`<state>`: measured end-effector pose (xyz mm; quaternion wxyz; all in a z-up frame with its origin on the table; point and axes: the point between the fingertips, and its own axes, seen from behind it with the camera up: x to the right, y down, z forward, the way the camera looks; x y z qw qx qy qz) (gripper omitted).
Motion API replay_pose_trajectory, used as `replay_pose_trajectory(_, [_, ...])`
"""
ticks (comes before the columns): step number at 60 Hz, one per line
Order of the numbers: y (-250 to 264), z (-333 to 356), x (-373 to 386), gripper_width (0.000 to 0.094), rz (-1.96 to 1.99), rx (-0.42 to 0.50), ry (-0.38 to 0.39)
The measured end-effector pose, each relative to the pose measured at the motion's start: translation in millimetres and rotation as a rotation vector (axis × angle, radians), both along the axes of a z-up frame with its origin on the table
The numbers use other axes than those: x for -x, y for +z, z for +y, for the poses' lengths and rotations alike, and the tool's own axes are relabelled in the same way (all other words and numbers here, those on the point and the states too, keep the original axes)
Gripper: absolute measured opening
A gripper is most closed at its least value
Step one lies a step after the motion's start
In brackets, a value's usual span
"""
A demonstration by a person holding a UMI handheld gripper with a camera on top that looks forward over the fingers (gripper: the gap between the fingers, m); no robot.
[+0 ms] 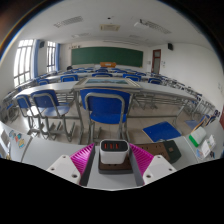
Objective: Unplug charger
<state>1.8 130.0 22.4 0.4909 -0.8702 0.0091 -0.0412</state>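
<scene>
A white charger [112, 150] with red ports on its face stands plugged into a dark socket block [113, 167] on the white table [60, 150]. My gripper [112, 148] has its two fingers around the charger. The pink pads [85, 155] meet the charger's left and right sides at the fingertips, so the fingers press on it. The charger still sits on the block.
A dark flat object [165, 152] lies on the table just right of the fingers, with a blue sheet [160, 131] beyond it and white items [205, 140] further right. Blue chairs [105, 103] and rows of desks stand ahead. A green chalkboard [106, 56] is on the far wall.
</scene>
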Motion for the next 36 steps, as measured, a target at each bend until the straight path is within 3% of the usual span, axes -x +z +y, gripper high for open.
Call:
replay_pose_trajectory(3, [4,3,1,0.0489,-0.014,-0.021,-0.004])
replay_pose_trajectory(5, [4,3,-5,0.0433,-0.029,-0.024,-0.033])
replay_pose_trajectory(14, [3,4,-4,0.0276,0.004,-0.017,-0.030])
replay_pose_trajectory(24, [7,4,-3,0.0231,0.042,0.004,-0.029])
replay_pose_trajectory(36, [219,14,-18,0.0230,0.074,-0.374,0.031])
